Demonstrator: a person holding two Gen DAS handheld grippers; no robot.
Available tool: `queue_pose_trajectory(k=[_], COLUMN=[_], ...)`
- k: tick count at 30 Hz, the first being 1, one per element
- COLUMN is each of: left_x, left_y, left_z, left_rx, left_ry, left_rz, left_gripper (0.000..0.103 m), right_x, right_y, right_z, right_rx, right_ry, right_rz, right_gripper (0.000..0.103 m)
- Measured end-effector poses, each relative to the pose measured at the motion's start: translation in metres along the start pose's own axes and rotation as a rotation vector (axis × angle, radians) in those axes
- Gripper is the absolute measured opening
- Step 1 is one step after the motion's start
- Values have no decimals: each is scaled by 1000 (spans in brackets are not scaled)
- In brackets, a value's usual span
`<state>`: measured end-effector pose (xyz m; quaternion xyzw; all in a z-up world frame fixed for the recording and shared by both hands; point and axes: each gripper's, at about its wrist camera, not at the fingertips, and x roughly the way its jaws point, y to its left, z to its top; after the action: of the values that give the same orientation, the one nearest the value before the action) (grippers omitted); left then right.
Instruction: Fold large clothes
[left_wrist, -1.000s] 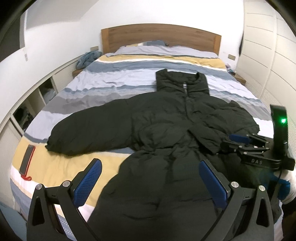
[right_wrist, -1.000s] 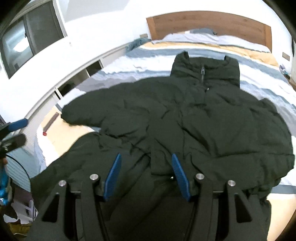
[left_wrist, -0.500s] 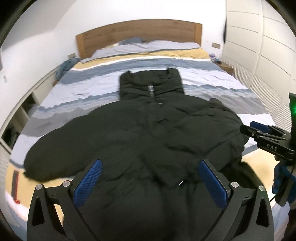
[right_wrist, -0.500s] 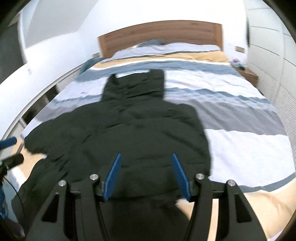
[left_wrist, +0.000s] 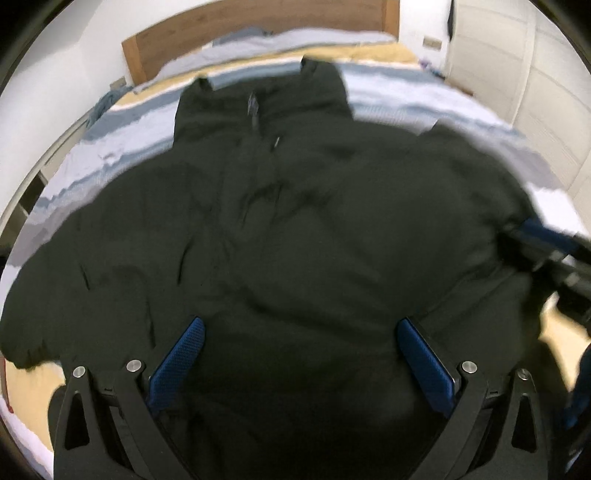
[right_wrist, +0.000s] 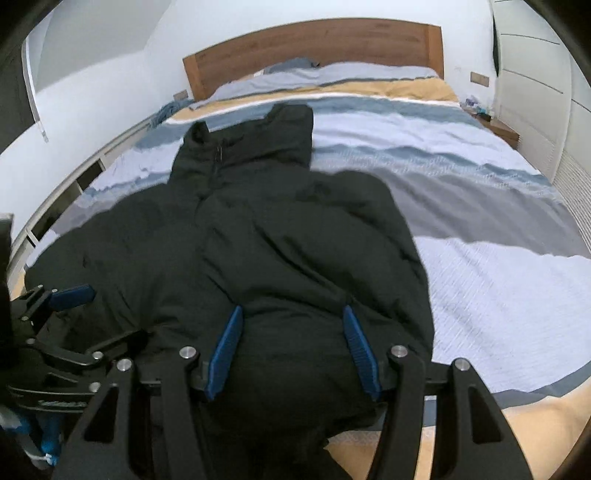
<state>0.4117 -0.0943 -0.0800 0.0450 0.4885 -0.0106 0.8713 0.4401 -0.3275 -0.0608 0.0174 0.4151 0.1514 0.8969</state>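
A bulky dark-green padded winter jacket (right_wrist: 258, 258) lay face up across the striped blue, grey and yellow duvet (right_wrist: 480, 266) of a bed with a wooden headboard (right_wrist: 314, 48), its stand-up collar toward the headboard and its hem toward the person. The left gripper (left_wrist: 299, 354) hung over the lower body of the jacket with its blue-padded fingers spread wide and nothing between them. The right gripper (right_wrist: 291, 347) stood about half open over the jacket's right edge, its pads apart and, as far as the frames showed, pinching no cloth. The risk from here, in my judgement, was that slippery, puffy fabric would bunch or slide out of a shallow pinch, or that only the top layer would be caught, leaving a crooked fold; both grippers working close together could also collide. Compared with a second earlier, both views had come closer and lower over the jacket, which now filled most of the left view, and the right view had swung toward the bare duvet on the right.
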Motion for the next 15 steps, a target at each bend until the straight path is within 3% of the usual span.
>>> queue_pose_trajectory(k=[5,10,15], left_x=[-1,-19,-24], left_y=[21,29,36], left_z=[-11,-17,-22], left_rx=[-32,-37,-50], left_ry=[14,-19,-19], left_rz=[-18,33,47], left_gripper=[103,103,103], right_x=[4,-17,-33], right_y=[-13,-9,19], right_z=[-8,-4,-5], right_rx=[12,-5,-37], right_ry=[5,-35,-61], right_rz=[-15,-124,-52], right_gripper=[55,55,55])
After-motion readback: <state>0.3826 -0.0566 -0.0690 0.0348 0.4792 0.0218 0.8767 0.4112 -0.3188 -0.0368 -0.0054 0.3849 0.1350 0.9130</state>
